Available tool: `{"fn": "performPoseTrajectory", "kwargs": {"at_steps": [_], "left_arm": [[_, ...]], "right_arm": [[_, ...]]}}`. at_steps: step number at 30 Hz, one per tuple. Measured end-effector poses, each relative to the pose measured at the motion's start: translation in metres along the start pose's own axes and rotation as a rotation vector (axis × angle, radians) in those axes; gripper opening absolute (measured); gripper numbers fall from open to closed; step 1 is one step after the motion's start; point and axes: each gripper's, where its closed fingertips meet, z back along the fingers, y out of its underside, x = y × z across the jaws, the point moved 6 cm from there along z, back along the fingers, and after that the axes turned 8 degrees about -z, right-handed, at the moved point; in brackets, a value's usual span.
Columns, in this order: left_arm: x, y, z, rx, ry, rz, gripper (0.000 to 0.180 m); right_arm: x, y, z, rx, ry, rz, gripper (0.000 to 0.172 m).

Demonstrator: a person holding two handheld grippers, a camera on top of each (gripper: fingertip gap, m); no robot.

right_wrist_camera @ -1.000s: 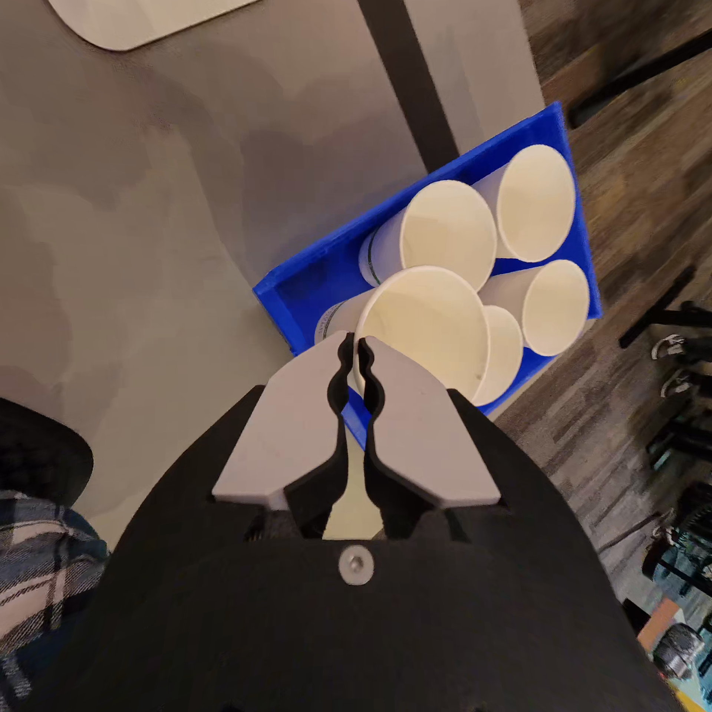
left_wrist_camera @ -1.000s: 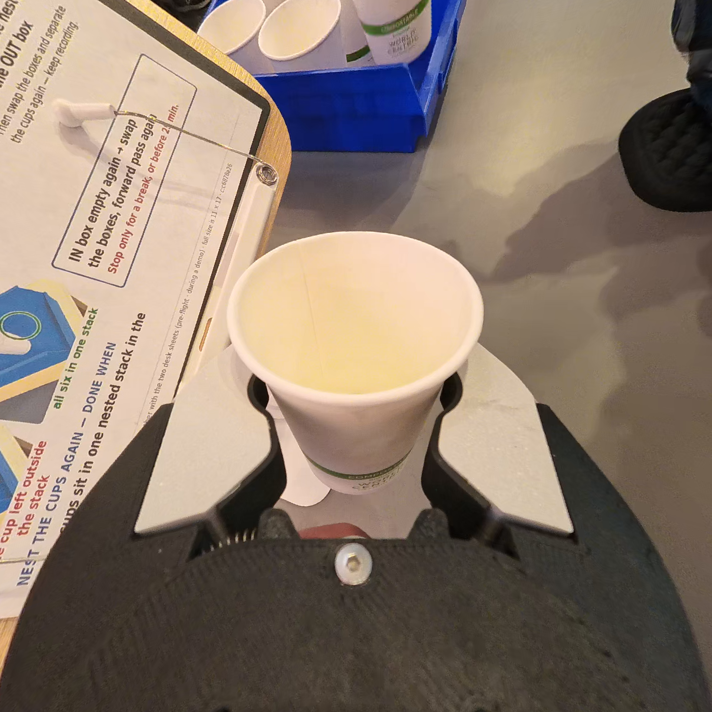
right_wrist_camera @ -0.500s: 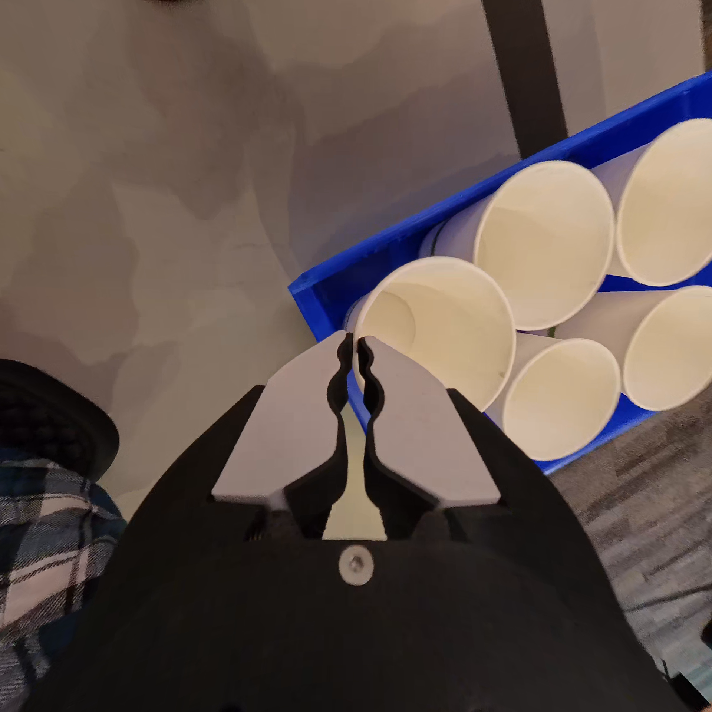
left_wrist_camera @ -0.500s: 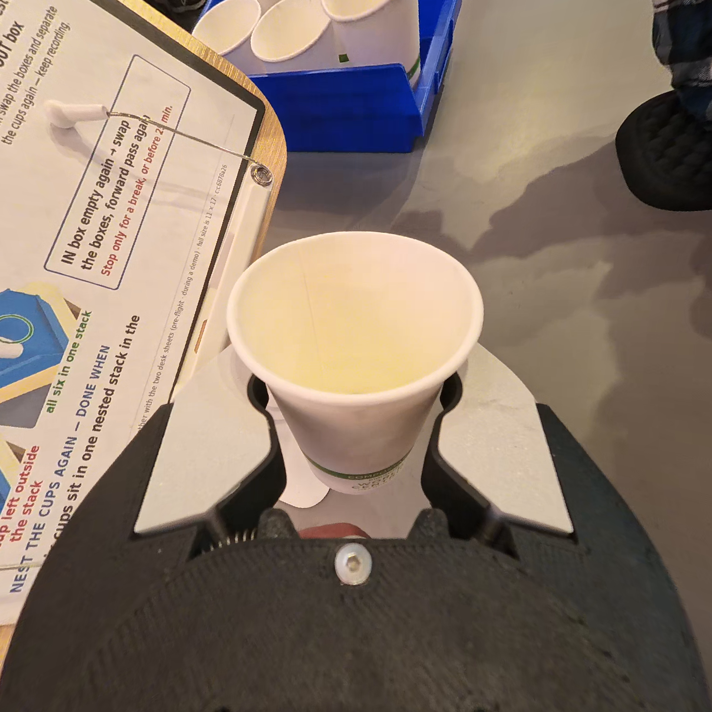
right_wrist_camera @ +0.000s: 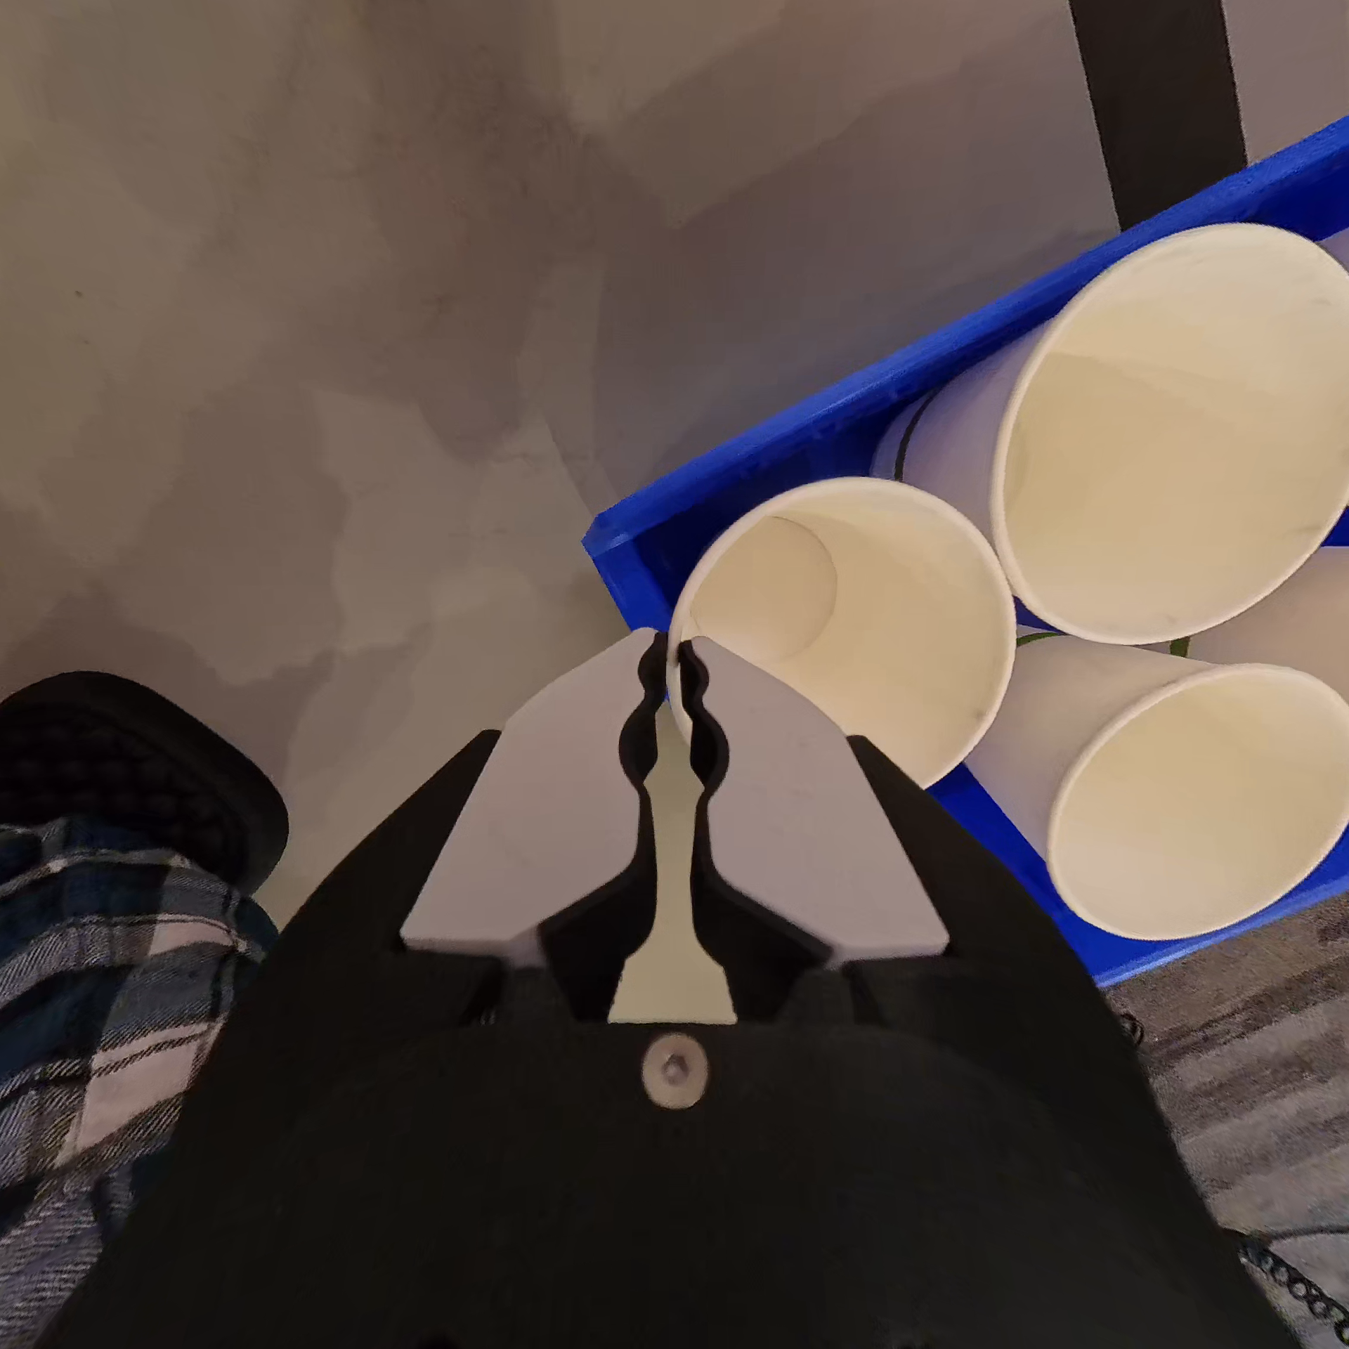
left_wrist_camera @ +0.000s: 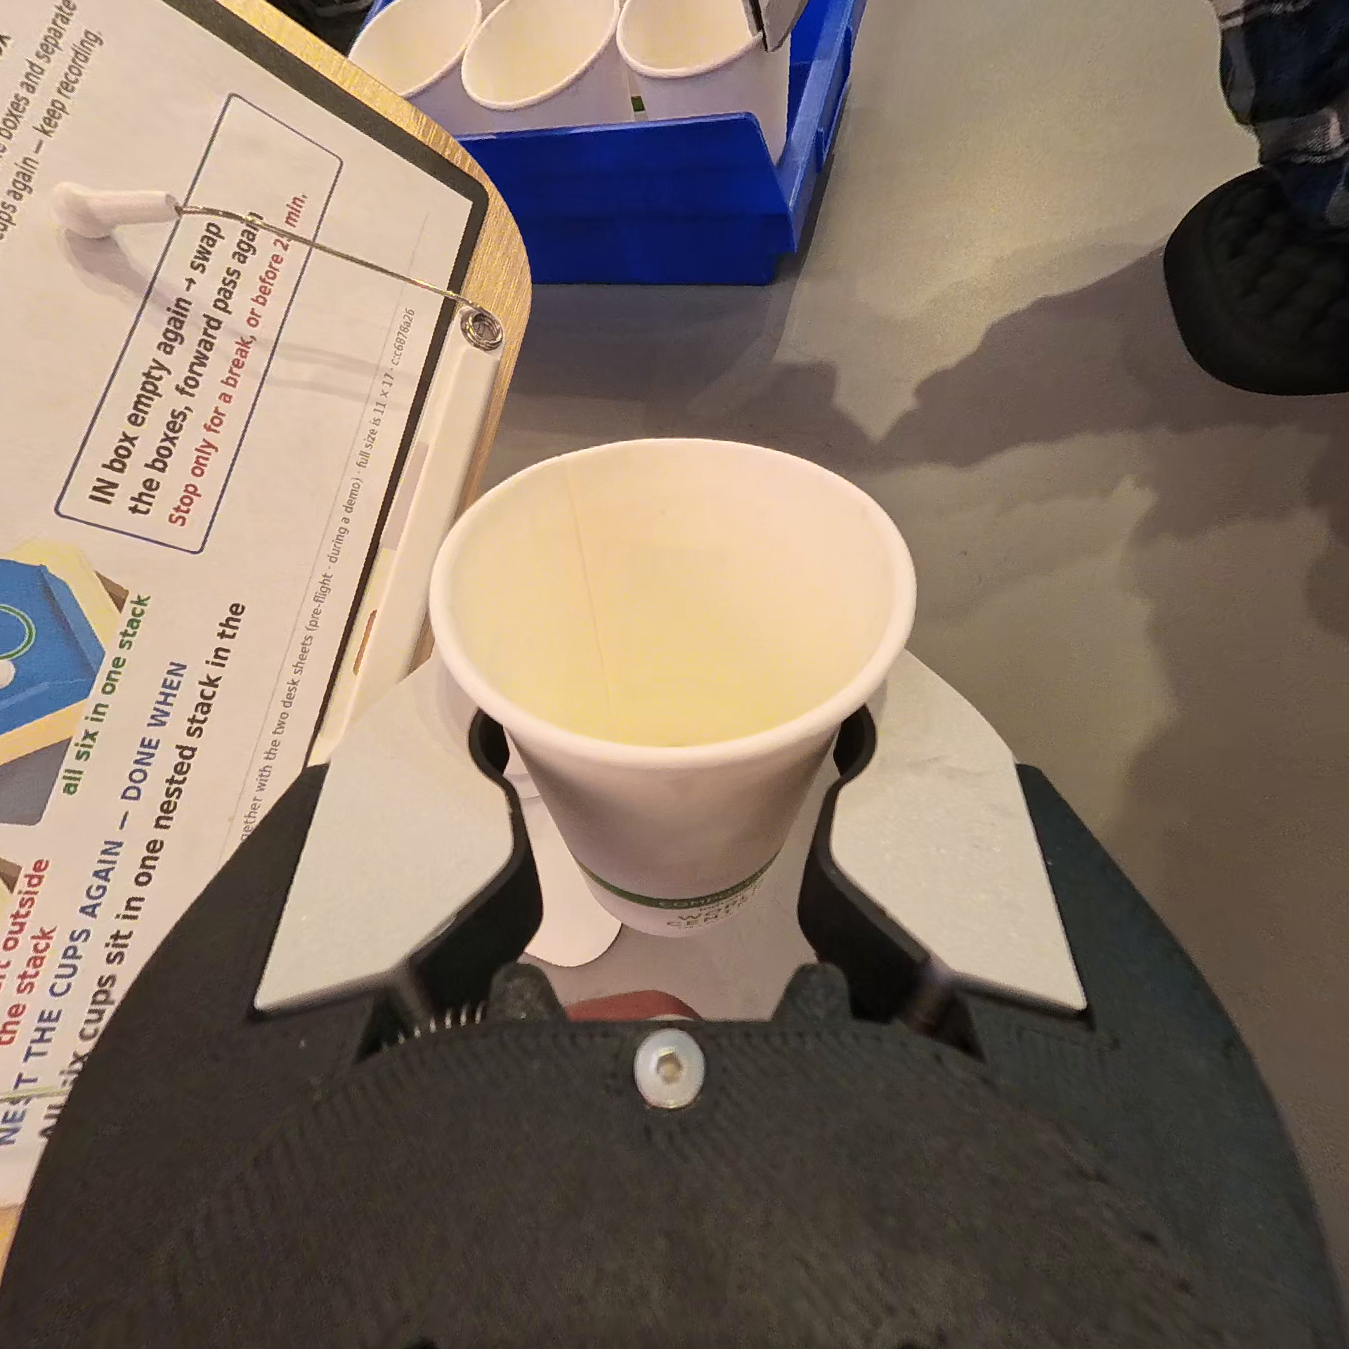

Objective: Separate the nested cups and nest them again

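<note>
The right tongs (right_wrist_camera: pixel 670 650) are closed on the rim wall of one white paper cup (right_wrist_camera: pixel 854 628), one pad inside and one outside, and this cup hangs over the corner of the blue bin (right_wrist_camera: pixel 817 431), where other white cups (right_wrist_camera: pixel 1168 438) lie leaning against each other. The grip takes only a thin edge of paper — so the cup may turn around the pinch point, or the rim may crease if the squeeze is hard. If it is let go while tilted, I think it can fall on its side over the neighbours, or catch the bin wall and drop outside.

The left tongs (left_wrist_camera: pixel 671 737) stand wide and clasp another white cup (left_wrist_camera: pixel 671 657) around its body, upright above the grey surface (left_wrist_camera: pixel 1058 219). The wall is soft and conical; a loose hold could let it slide down, a strong one could press it oval, and then nesting becomes difficult.

Writing exists but I do not repeat it: a green band with small print near the base of the left cup, and a printed instruction sheet (left_wrist_camera: pixel 182 365) with black, red, green and blue text on a wooden board beside it.
</note>
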Motion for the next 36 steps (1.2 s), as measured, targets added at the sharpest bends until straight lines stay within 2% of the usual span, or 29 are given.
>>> {"fn": "performPoseTrajectory", "kwargs": {"at_steps": [1, 3, 4, 7, 8, 10, 14, 19, 25, 30, 33, 36], "left_arm": [[0.000, 0.000, 0.000, 0.000, 0.001, 0.000, 0.089], [-0.001, 0.000, -0.001, 0.001, 0.003, -0.001, 0.089], [-0.001, 0.000, -0.001, 0.000, 0.002, -0.001, 0.089], [0.000, -0.001, 0.000, -0.009, 0.000, 0.003, 0.089], [0.000, -0.001, 0.000, -0.014, 0.004, 0.006, 0.089], [-0.001, -0.003, -0.001, -0.030, 0.016, 0.012, 0.089], [-0.004, -0.003, -0.004, -0.038, 0.038, 0.018, 0.089], [-0.008, -0.006, -0.007, -0.060, 0.069, 0.027, 0.089], [-0.012, -0.006, -0.012, -0.064, 0.092, 0.026, 0.089], [-0.016, -0.008, -0.011, -0.074, 0.122, 0.016, 0.089], [-0.018, -0.008, -0.011, -0.073, 0.137, 0.004, 0.089], [-0.019, -0.009, -0.012, -0.073, 0.131, 0.003, 0.089]], "right_arm": [[0.000, 0.000, -0.001, 0.003, 0.005, -0.001, 0.005], [-0.002, 0.000, 0.000, 0.009, 0.032, -0.014, 0.029], [-0.002, 0.000, 0.003, 0.004, 0.045, -0.014, 0.035], [0.000, -0.002, 0.019, -0.035, 0.135, -0.010, 0.058], [0.004, -0.005, 0.029, -0.069, 0.163, 0.009, 0.059], [0.023, -0.020, 0.049, -0.171, 0.197, 0.098, 0.058], [0.089, -0.064, 0.075, -0.393, 0.154, 0.416, 0.053], [0.171, -0.108, 0.079, -0.603, -0.003, 0.783, 0.042], [0.215, -0.134, 0.045, -0.574, -0.074, 0.945, 0.033], [0.223, -0.144, 0.021, -0.515, -0.062, 0.983, 0.023], [0.224, -0.147, 0.016, -0.511, -0.066, 0.998, 0.003], [0.222, -0.146, 0.018, -0.520, -0.076, 1.000, 0.003]]}}
